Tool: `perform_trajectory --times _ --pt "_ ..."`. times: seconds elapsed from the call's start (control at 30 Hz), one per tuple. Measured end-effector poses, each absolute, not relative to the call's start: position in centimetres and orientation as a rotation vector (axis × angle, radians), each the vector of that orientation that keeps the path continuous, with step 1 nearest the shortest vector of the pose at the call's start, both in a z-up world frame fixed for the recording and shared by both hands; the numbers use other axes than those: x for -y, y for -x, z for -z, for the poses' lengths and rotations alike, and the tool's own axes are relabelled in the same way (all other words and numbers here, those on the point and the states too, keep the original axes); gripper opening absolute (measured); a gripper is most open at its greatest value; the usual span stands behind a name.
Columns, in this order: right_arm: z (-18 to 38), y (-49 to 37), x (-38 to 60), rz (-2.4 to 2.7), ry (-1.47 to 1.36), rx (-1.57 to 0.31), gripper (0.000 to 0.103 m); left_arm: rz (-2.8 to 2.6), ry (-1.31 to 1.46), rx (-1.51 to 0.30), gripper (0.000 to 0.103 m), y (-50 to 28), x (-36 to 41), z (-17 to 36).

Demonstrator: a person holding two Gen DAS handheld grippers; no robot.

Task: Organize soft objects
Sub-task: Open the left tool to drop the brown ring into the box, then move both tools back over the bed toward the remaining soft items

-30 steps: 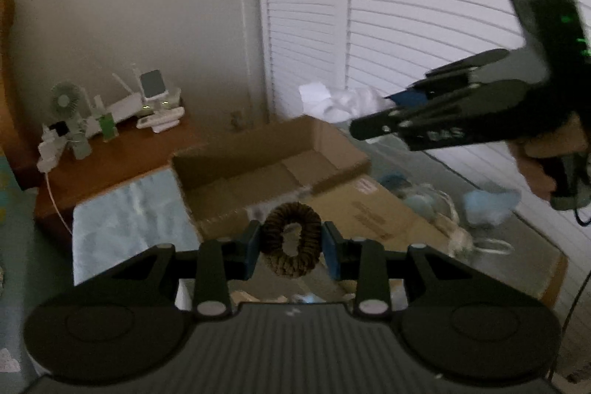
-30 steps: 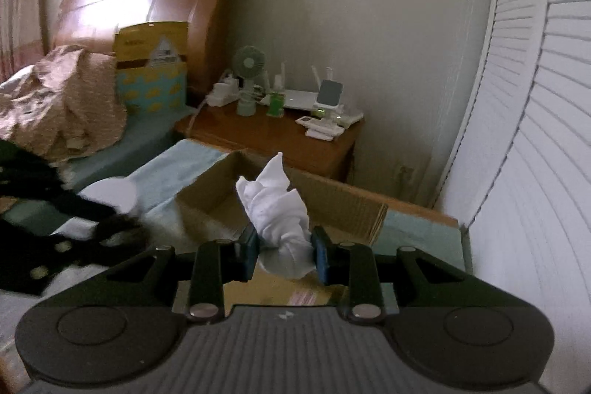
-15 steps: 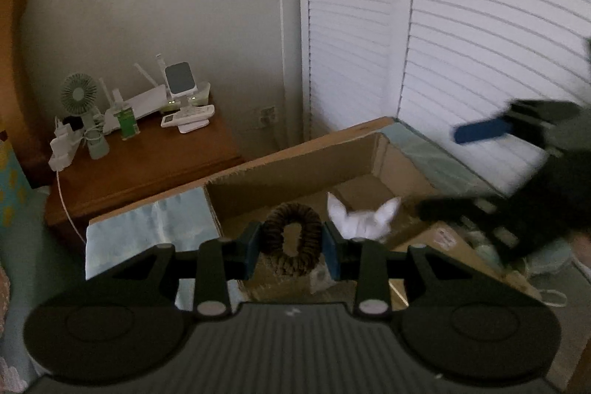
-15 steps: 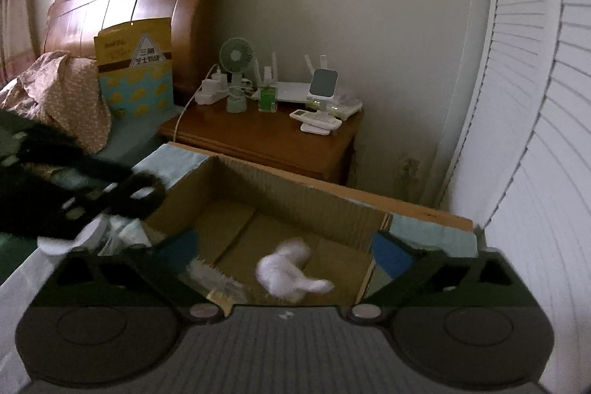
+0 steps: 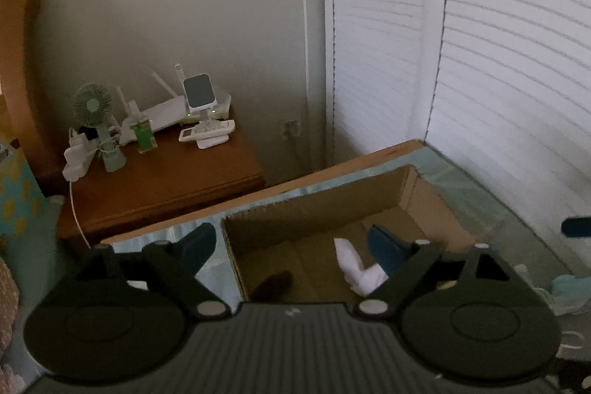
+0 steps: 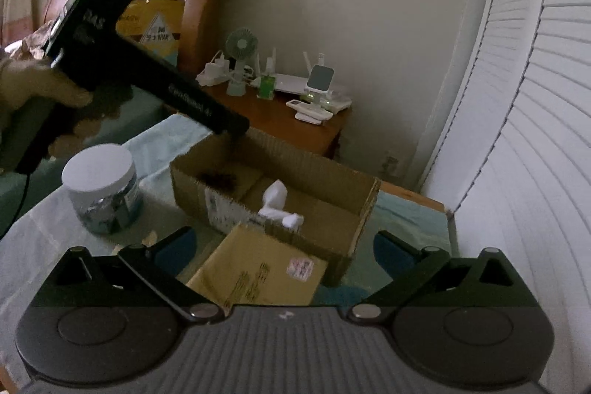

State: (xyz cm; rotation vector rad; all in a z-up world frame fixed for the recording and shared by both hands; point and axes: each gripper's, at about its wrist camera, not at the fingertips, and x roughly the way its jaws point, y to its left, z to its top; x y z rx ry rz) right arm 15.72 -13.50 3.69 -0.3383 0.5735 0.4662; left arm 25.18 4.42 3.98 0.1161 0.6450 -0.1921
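An open cardboard box stands on the table. A white cloth lies inside it toward the right. A dark brown hair scrunchie lies blurred inside it at the left. My left gripper is open and empty above the box; in the right wrist view its body reaches over the box's far left corner. My right gripper is open and empty, in front of the box.
A white-lidded jar stands left of the box. A padded envelope lies in front of it. Light blue soft things lie to the right. A wooden nightstand with a fan and a router stands behind. Louvred doors are at right.
Both grippers opened. The right let the white cloth fall into the box, then drew back. The left moved over the box and let go of the scrunchie, which dropped in.
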Motion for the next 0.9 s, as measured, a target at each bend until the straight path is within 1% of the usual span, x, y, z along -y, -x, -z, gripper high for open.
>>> perform_trajectory --times 0.2,0.33,0.6,0.73,0.9 --pt "-3.1 -12.8 13.5 -0.467 0.341 -0.573 0.103 0.216 -0.122 -0.622 0.096 -20.7 -4.4 -4.7" --pt "-2.7 -10.8 13.6 -0.465 0.330 -0.576 0.103 0.231 -0.130 -0.615 0.097 -17.5 -4.2 -4.4" --pt "-1.2 -7.2 13.9 -0.464 0.317 -0.599 0.103 0.227 -0.097 -0.613 0.100 -11.3 -4.0 -2.3" --pt "-0.6 -5.7 14.1 -0.445 0.322 -0.605 0.103 0.210 -0.108 -0.614 0.100 -9.3 -3.7 -1.0" --pt "-0.2 -4.6 14.9 -0.439 0.297 -0.615 0.103 0.209 -0.102 -0.660 0.100 -7.5 -3.7 1.3"
